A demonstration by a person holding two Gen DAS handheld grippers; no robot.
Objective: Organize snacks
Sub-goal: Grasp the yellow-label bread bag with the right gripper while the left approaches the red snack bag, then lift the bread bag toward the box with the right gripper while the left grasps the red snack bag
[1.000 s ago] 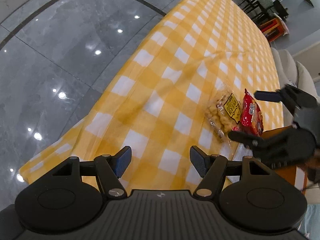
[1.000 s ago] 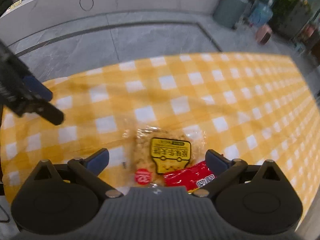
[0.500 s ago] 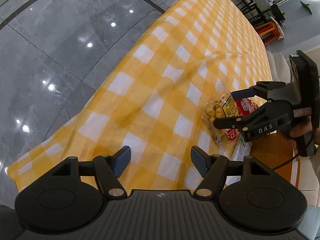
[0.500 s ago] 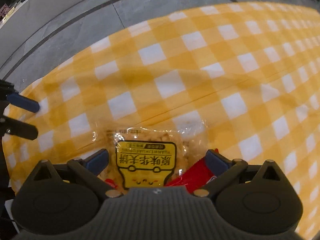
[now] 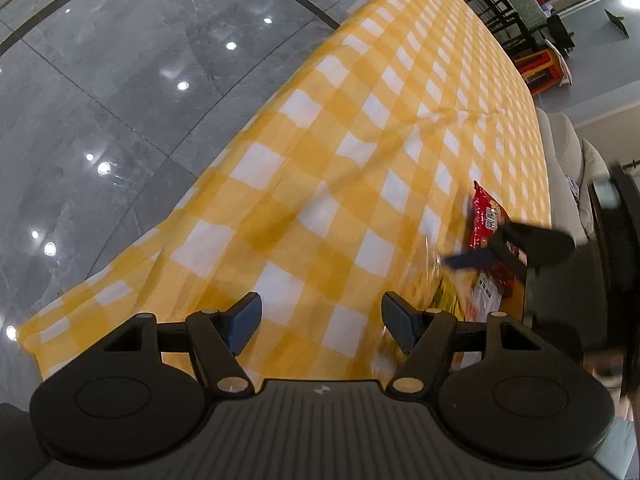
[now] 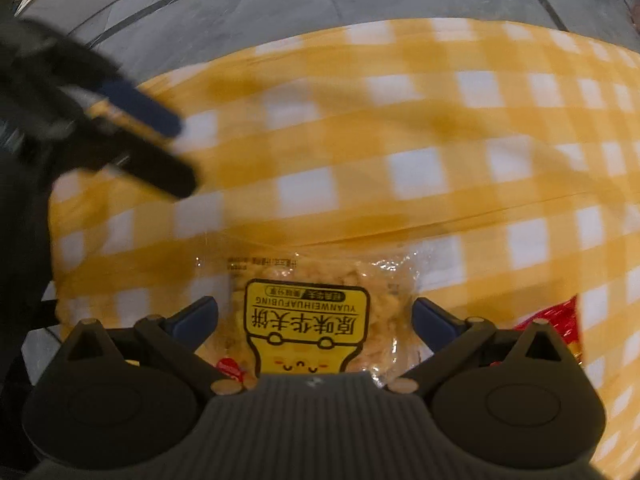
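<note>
**Right hand-held gripper over the clear snack bag**

Right hand-held gripper (image 6: 314, 318) points down at the clear snack bag (image 6: 308, 312), jaws apart, one blue pad on each side of the bag and not pressing it. The bag lies flat on the checked surface (image 6: 400, 152), its yellow label between the pads; its long axis I cannot tell for sure. This hand is clearly the nearer one. Just to the right of the bag lies a red packet (image 6: 556, 320), which could get caught in the grasp. The left hand-held gripper (image 5: 320, 322) hangs over bare cloth to the left, jaws also apart and empty, out of the way.
</note>
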